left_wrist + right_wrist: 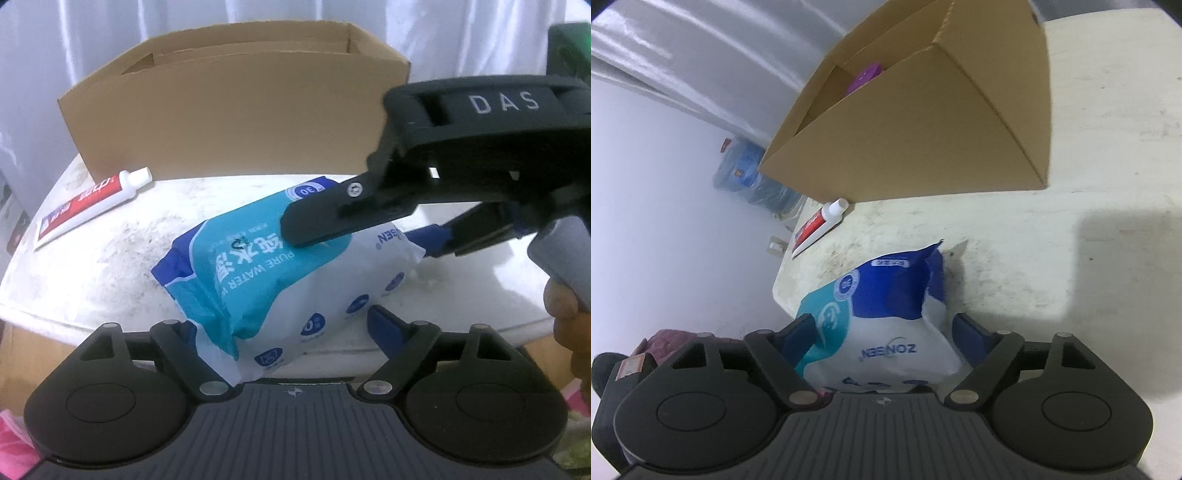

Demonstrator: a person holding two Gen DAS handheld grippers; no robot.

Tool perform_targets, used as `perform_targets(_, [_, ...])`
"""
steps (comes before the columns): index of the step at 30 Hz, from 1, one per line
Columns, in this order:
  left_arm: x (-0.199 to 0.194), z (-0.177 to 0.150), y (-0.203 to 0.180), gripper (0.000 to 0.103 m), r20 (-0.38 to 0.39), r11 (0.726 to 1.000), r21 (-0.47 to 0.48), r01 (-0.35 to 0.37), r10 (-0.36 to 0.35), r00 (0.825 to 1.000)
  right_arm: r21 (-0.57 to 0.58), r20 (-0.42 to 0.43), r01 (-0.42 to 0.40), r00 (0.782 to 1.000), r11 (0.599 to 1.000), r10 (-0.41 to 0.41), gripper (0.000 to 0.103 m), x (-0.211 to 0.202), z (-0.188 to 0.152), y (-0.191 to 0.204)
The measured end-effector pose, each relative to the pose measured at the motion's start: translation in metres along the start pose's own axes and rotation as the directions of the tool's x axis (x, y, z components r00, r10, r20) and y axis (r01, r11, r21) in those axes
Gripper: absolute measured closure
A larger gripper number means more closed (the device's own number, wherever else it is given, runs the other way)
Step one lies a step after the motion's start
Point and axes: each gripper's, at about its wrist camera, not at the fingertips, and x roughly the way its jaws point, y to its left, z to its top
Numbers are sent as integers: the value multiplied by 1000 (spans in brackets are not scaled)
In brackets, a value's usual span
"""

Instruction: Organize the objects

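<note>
Left wrist view shows our left gripper (291,325) straddling the near end of the wet wipes pack (280,280), which lies on the white table (92,280). One blue finger (386,326) stands just beside the pack's right side with a sliver of table showing between; the other finger is hidden behind the wrapper, so we cannot tell whether this grip has closed on it. Our right gripper (369,236) comes in from the right, its upper finger lying across the teal face of the pack.

Right wrist view shows the same pack (882,325) between the right gripper's (882,328) blue fingers (967,332), both against the wrapper, so we read it as clamped on the pack. We judge the two-sided hold suits a soft, floppy pack that would sag from one end.

Beyond it, a toothpaste tube (92,199) lies near the table edge, its cap just beside the cardboard box (236,110). That box stands open, with something purple (866,77) inside, so we take it as where the pack should go.
</note>
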Motion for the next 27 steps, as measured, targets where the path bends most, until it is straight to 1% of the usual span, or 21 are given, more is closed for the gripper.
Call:
perform_targets(1, [0, -1, 0, 19, 3, 1000, 7, 1, -1, 1000, 12, -1, -11, 1000, 1000, 11, 26, 0, -1, -1])
perform_targets(2, [-1, -1, -1, 21, 7, 1000, 22, -2, 2, 1000, 21, -1, -21, 1000, 1000, 21, 25, 1, -2, -1])
perform_targets(4, [-3, -2, -5, 23, 5, 999, 34, -12, 12, 1000, 18, 5, -13, 1000, 1000, 13, 26, 1, -2, 0])
perform_targets(8, [-7, -5, -5, 25, -6, 1000, 12, 2, -2, 1000, 2, -5, 2, 1000, 1000, -2, 26, -1, -3, 4])
perform_targets(11, [-7, -5, -7, 24, -8, 1000, 22, -4, 4, 1000, 12, -12, -6, 1000, 1000, 6, 26, -3, -2, 1])
perform_targets(12, [-6, -4, -7, 22, -10, 1000, 21, -3, 3, 1000, 21, -13, -9, 1000, 1000, 9, 26, -3, -2, -1])
perform_targets(16, [-3, -2, -5, 19, -15, 1000, 11, 10, -10, 1000, 16, -11, -8, 1000, 1000, 8, 25, -1, -2, 0])
perform_targets(20, [1, -1, -4, 18, -14, 1000, 2, 12, -12, 1000, 0, -3, -2, 1000, 1000, 2, 23, 1, -4, 3])
perform_targets(27, [1, 2, -3, 19, -17, 1000, -24, 15, -15, 1000, -25, 23, 32, 999, 999, -31, 23, 0, -7, 12])
